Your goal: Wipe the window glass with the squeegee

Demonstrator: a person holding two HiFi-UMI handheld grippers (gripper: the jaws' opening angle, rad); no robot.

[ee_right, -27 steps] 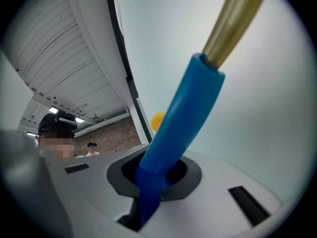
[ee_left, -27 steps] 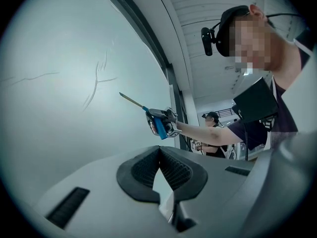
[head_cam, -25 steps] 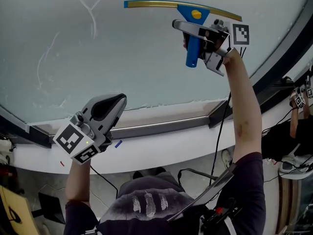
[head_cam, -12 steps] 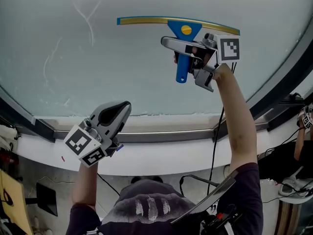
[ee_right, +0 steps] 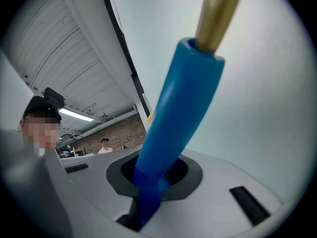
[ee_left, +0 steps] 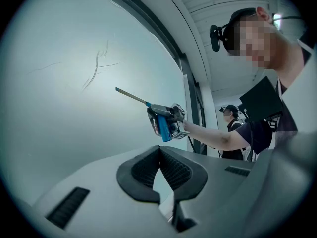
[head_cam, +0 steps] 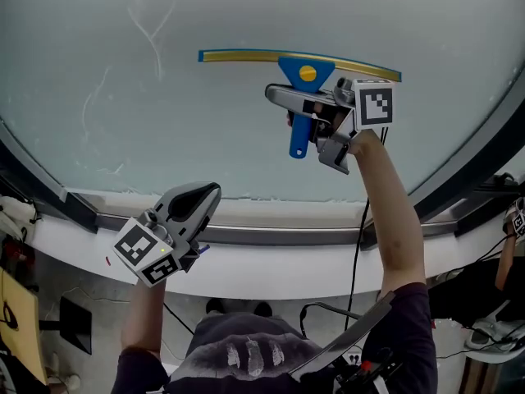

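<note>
We hold the right hand-held gripper [head_cam: 305, 120] clenched on the blue plastic handle of the brass-bladed squeegee [head_cam: 305, 72]. That grip lays the long blade flat against the pale window glass [head_cam: 246, 6], just above the jaws. The left hand-held gripper [head_cam: 199, 197] hangs lower left, its jaws together on nothing, clear of the blade. Below the right gripper, open glass runs down to the dark window frame [head_cam: 271, 235]. Thin curved streaks [head_cam: 148, 27] sit well to its left.

In my right gripper view the squeegee [ee_right: 174, 128] runs off the top edge, blade unseen, its handle end buried in my right gripper [ee_right: 148, 185]. The window glass [head_cam: 74, 23] is cut off by the head view's top edge
</note>
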